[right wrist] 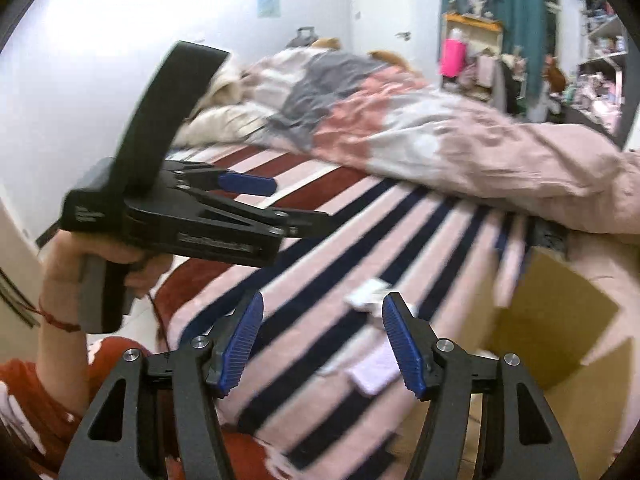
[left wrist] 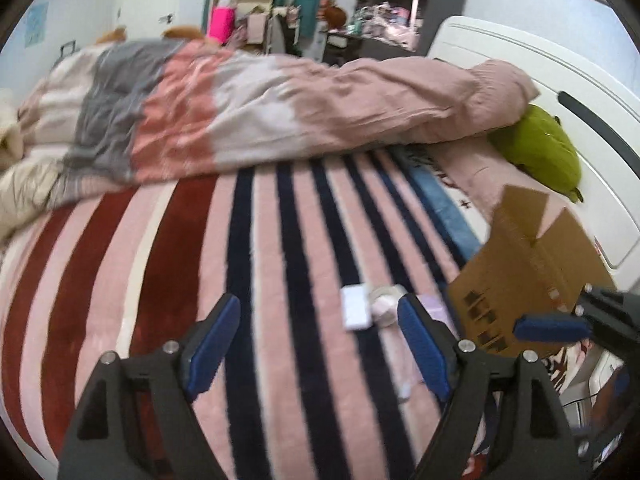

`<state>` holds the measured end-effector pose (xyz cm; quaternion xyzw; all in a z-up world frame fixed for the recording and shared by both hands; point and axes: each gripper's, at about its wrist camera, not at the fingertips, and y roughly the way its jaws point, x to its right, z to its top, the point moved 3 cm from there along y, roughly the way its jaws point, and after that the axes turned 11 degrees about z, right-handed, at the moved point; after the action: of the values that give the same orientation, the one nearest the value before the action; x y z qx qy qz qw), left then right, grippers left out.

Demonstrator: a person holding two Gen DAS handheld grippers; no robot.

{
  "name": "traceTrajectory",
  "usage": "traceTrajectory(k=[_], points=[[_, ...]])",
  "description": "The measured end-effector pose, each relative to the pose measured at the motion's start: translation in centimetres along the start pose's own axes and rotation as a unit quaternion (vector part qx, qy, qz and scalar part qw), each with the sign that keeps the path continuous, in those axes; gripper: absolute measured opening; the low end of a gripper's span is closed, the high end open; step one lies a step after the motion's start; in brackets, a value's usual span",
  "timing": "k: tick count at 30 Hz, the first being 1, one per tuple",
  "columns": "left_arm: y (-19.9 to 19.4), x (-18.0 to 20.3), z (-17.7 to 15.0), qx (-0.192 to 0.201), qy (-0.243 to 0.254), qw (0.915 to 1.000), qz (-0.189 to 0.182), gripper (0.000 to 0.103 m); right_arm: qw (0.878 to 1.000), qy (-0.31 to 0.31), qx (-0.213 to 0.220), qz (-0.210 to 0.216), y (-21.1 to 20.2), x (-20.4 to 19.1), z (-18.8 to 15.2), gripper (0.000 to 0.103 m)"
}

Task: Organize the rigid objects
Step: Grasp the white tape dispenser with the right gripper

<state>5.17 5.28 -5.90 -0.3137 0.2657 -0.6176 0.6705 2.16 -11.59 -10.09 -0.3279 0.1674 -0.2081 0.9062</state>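
A small white box (left wrist: 355, 307) and a round white tape roll (left wrist: 385, 304) lie on the striped blanket (left wrist: 280, 240), with a pale lilac flat item (left wrist: 434, 306) beside them. My left gripper (left wrist: 320, 348) is open and empty just short of them. An open cardboard box (left wrist: 528, 272) stands at the right. In the right wrist view my right gripper (right wrist: 323, 344) is open and empty above the white box (right wrist: 366, 294) and a pale lilac flat item (right wrist: 378, 368). The cardboard box (right wrist: 560, 328) is at the right. The left gripper (right wrist: 276, 204) shows there at the left.
A rumpled pink, grey and white duvet (left wrist: 280, 108) covers the far half of the bed. A green plush (left wrist: 544, 148) lies against the white headboard (left wrist: 560, 80). Cluttered shelves and a desk stand at the back.
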Motion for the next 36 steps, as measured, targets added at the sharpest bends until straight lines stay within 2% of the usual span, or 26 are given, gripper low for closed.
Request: traceTrajectory(k=[2, 5, 9, 11, 16, 20, 26, 28, 29, 33, 36], points=[[1.0, -1.0, -0.8, -0.007, -0.007, 0.9999, 0.006, 0.079, 1.0, 0.008, -0.012, 0.012, 1.7, -0.3, -0.3, 0.059], [2.2, -2.2, -1.9, -0.01, -0.016, 0.9998, 0.002, 0.079, 0.999, 0.02, -0.037, 0.004, 5.0, 0.3, -0.5, 0.059], [4.4, -3.0, -3.4, -0.029, -0.033, 0.999, 0.007, 0.079, 0.995, 0.075, -0.046, -0.037, 7.9, 2.9, -1.6, 0.059], [5.0, -3.1, -3.7, -0.039, -0.032, 0.9986, 0.015, 0.079, 0.992, 0.089, -0.039, -0.076, 8.8, 4.7, -2.2, 0.059], [5.2, -3.2, -4.4, -0.044, -0.031, 0.9984, 0.017, 0.079, 0.981, 0.103, -0.033, -0.161, 10.8, 8.3, -2.6, 0.059], [4.9, -3.1, -4.5, -0.04, -0.03, 0.9986, 0.018, 0.079, 0.976, 0.106, -0.034, -0.189, 11.7, 10.4, -2.7, 0.059], [5.2, -2.8, -4.4, -0.044, -0.03, 0.9985, 0.012, 0.079, 0.975, 0.113, -0.021, -0.19, 11.7, 11.9, -2.8, 0.058], [5.3, -2.6, -4.3, -0.045, -0.029, 0.9985, 0.006, 0.079, 0.977, 0.111, -0.018, -0.183, 11.5, 11.8, -2.8, 0.041], [5.3, -2.5, -4.3, -0.045, -0.028, 0.9986, 0.004, 0.079, 0.978, 0.108, -0.02, -0.179, 11.5, 11.6, -2.7, 0.04], [5.3, -2.2, -4.1, -0.046, -0.026, 0.9986, -0.004, 0.079, 0.979, 0.099, -0.028, -0.174, 11.3, 11.1, -2.7, 0.04], [5.1, -1.9, -3.9, -0.046, -0.029, 0.9981, -0.028, 0.079, 0.984, 0.09, -0.028, -0.154, 10.6, 9.9, -2.6, 0.04]])
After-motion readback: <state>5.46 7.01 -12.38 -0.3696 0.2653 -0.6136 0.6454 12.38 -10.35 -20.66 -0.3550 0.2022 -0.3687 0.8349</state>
